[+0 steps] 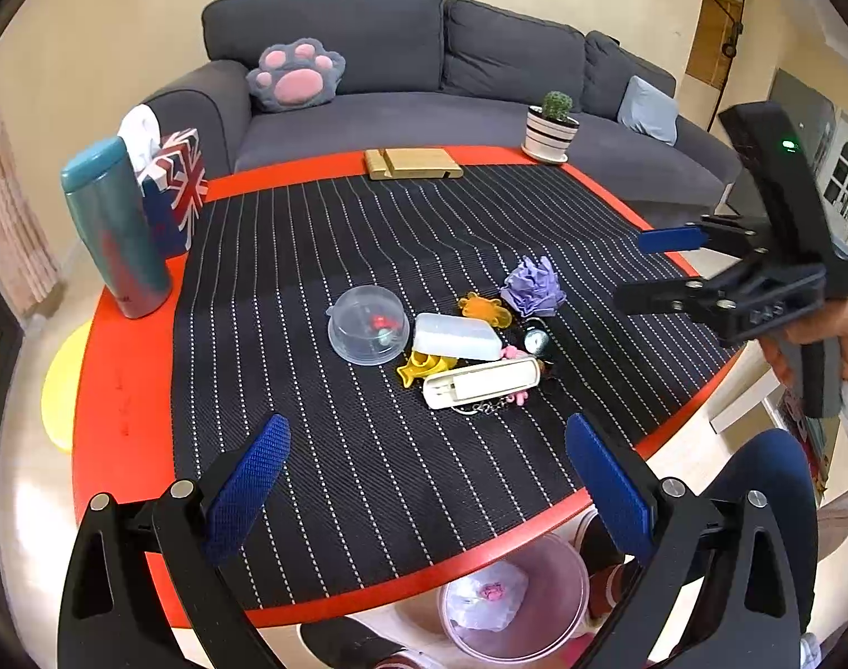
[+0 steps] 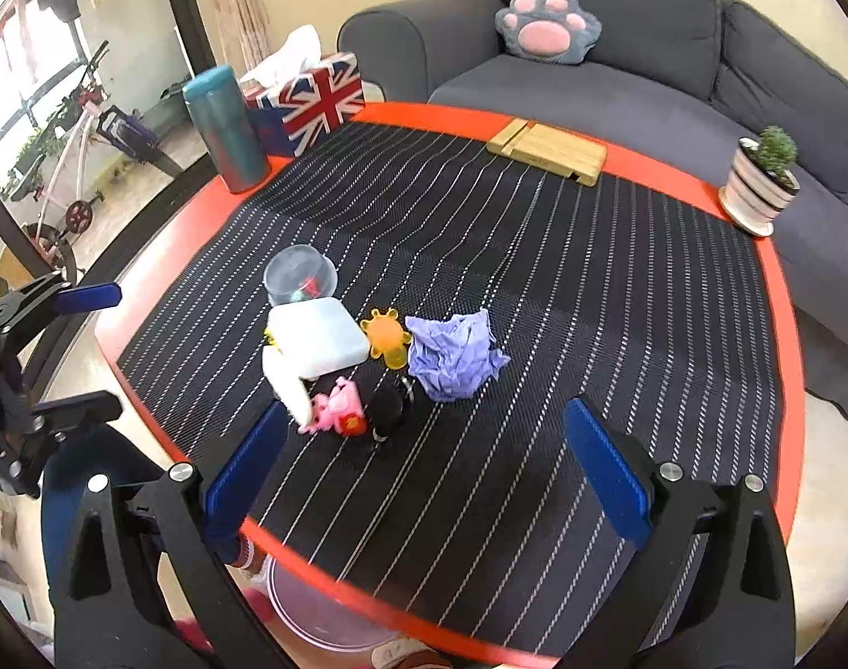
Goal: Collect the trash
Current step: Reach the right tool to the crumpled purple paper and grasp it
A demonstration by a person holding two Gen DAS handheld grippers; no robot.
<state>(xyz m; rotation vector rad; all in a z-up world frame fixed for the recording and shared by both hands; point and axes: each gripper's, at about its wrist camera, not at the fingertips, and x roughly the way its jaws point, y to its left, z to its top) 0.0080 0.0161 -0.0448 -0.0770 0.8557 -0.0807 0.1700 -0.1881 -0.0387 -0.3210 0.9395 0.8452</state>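
On the striped black mat near the middle of the red round table [image 2: 780,301] sits a crumpled lilac paper wad [image 2: 454,354], just beside an orange translucent toy [image 2: 386,337]. It looks light, soft and crushable, so I judge pinching its bulk best. My right gripper [image 2: 424,479] hangs spread and empty; my left gripper [image 1: 424,488] too.

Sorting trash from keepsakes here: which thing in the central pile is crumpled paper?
The purple wad, at the pile's sofa-facing right edge beside the orange toy. Everything else there is hard plastic or keychain trinkets.
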